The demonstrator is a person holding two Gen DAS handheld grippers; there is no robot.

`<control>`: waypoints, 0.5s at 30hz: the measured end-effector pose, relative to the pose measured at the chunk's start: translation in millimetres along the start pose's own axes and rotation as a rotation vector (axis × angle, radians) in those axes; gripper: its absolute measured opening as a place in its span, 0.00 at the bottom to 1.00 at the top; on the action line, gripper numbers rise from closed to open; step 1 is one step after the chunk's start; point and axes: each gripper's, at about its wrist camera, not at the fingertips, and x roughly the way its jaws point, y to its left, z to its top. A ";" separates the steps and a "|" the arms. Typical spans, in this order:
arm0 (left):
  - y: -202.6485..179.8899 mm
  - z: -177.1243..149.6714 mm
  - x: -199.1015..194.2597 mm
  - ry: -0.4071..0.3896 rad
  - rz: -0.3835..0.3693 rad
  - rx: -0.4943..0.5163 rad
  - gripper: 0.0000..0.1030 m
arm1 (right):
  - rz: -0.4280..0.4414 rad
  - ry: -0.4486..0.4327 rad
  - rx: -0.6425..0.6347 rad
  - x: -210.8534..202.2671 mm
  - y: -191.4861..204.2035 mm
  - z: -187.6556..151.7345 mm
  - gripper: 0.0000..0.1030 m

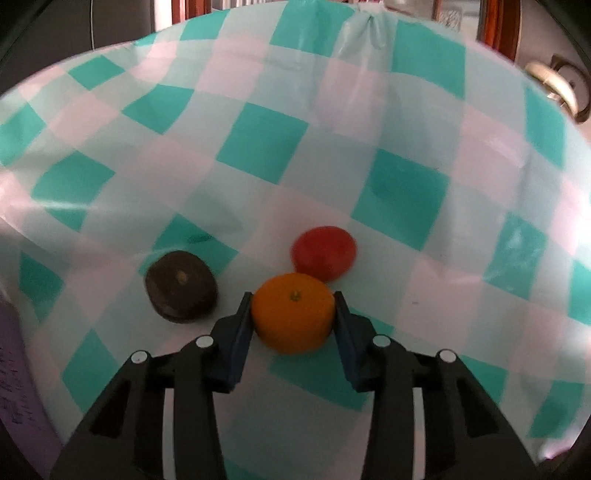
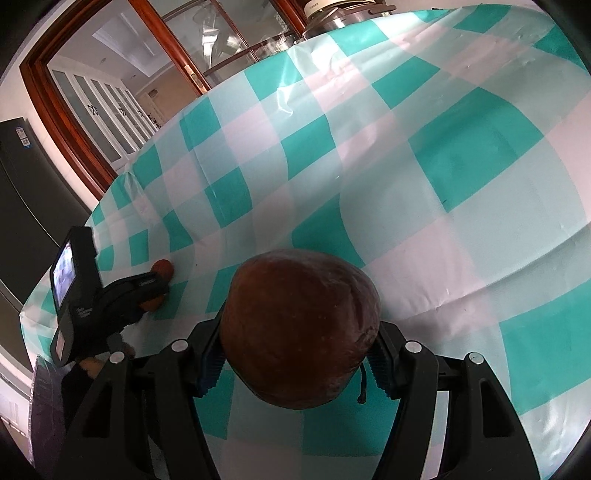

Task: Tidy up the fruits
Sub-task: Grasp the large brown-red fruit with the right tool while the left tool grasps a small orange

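In the left wrist view my left gripper is shut on an orange mandarin on the checked tablecloth. A red tomato-like fruit lies just beyond the mandarin, touching it. A dark brown round fruit lies to the left, apart. In the right wrist view my right gripper is shut on a large reddish-brown fruit and holds it above the cloth. The left gripper shows at far left, over the red fruit and an orange bit.
A teal, white and pink checked cloth covers the whole table. A wooden glass-door cabinet stands behind it, a dark fridge at left. A metal pot sits at the far table edge. A purple object lies at left.
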 end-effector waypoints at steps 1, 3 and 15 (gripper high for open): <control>1.6 -2.6 -3.5 0.000 -0.012 -0.005 0.40 | 0.004 -0.002 0.002 -0.2 -0.6 -0.1 0.62; 4.7 -8.9 -14.7 -0.007 -0.047 -0.013 0.40 | 0.012 -0.004 0.006 -0.3 -2.2 -0.3 0.62; 3.2 -90.8 -168.2 -0.211 -0.225 0.051 0.40 | 0.076 -0.052 0.020 -10.0 -2.4 2.5 0.62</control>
